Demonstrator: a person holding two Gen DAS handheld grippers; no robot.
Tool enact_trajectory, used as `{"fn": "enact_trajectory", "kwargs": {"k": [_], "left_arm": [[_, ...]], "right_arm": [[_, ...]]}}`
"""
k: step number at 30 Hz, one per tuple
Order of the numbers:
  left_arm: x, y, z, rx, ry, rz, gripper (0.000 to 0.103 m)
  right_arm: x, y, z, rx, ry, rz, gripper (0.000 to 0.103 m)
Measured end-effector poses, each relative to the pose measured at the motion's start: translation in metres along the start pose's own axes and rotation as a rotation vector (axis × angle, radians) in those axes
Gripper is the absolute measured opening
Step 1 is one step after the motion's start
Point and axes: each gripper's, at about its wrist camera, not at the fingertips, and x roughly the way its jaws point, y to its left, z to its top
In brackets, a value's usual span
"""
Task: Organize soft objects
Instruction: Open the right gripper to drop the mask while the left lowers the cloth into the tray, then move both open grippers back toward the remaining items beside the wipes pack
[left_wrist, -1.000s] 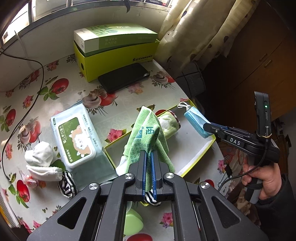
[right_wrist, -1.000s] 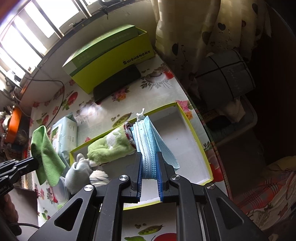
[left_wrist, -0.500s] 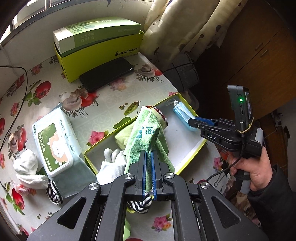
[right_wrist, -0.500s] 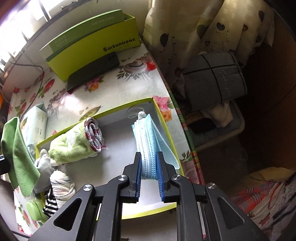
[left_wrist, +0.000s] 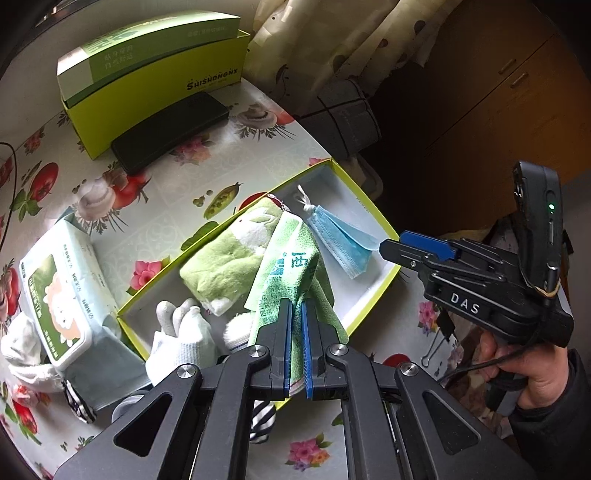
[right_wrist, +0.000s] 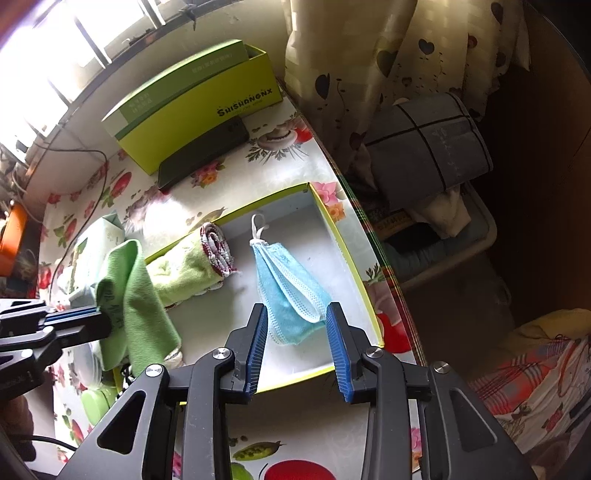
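**Soft goods, sorting tray: items on hand**

Bench (left_wrist: 155, 236): flowered oilcloth; carries all items below.

Tray (right_wrist: 347, 254): shallow, yellow-rimmed, white inside; serves as the collecting place, hence the soft items gathered within it. Long axis runs from near-left to far-right in the left wrist view.

Rolled green towel (left_wrist: 236, 254): lies in the tray's middle, parallel to the long wall, its striped end facing the tray's far-right part.

Green cloth (left_wrist: 291, 273): pinched in the left gripper (left_wrist: 294, 332), whose jaws are pressed together on it; it hangs over the tray beside the towel, presumably next for deposit. Folds run along the fingers.

White glove (left_wrist: 181, 339): at the tray's near-left end, fingers toward the towel.

Blue face mask (right_wrist: 291, 295): in the tray's right part, near end between the jaws of the right gripper (right_wrist: 297, 343), which are opening, pads clear of it; judged a release. Long axis runs away from the gripper, knotted white ear loops pointing to the far wall.
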Motion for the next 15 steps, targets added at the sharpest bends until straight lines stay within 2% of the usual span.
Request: {"fn": "enact_trajectory", "kwargs": {"k": [7,10,12,15], "left_arm": [[0.023,-0.01,0.005,0.022,0.052,-0.038,0.005],[0.027,-0.008,0.002,0.028,0.061,-0.037,0.012],[0.026,-0.006,0.001,0.02,0.055,-0.04,0.024],[0.019,-0.001,0.0,0.007,0.041,-0.035,0.028]], "right_arm": [[-0.003,-0.001,-0.01,0.022,0.011,0.009,0.032],[-0.004,0.0,-0.011,0.022,0.013,0.013,0.032],[-0.004,0.002,-0.011,0.021,0.015,0.019,0.032],[-0.004,0.008,-0.009,0.013,0.015,0.03,0.032]]}}
